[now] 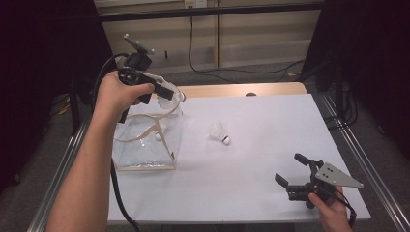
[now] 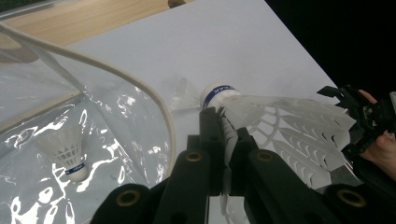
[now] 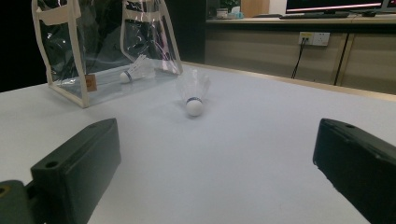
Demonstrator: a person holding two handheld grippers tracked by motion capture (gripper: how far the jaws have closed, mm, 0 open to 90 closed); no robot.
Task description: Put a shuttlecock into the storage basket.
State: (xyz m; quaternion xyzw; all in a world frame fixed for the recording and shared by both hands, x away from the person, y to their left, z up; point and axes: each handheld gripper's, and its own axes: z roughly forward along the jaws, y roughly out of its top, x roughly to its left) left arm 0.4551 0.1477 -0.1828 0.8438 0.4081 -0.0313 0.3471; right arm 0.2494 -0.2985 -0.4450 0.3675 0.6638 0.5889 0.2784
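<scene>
- Shuttlecock (image 2: 280, 121) number one is pinched by its feather skirt between the closed jaws of the left gripper (image 1: 164, 91), held above the open mouth of the clear bag (image 1: 145, 145); the bag lies just under and slightly towards the person from the jaws.
- Its long axis is close to level, with the cork end (image 2: 219, 94) pointing away from the hand, past the bag's white rim (image 2: 140, 88). I judge the coming move must bring it down and inward, so that it falls inside and not on the table.
- A second shuttlecock (image 1: 158, 137) is already on the bottom of the bag.
- A third shuttlecock (image 1: 220, 134) lies on its side on the white tabletop (image 1: 270, 121), between the bag and the right gripper (image 1: 291, 170), well apart from both (the right one seems the more free to take it).
- The right gripper is wide open and empty, low near the front right corner of the table; in the right gripper view the third shuttlecock shows its cork towards the jaws.
- The surface is smooth and white over a wooden edge (image 1: 227, 90); behind it are a pale wall with a cable (image 1: 191, 48) and dark curtains at both sides.
</scene>
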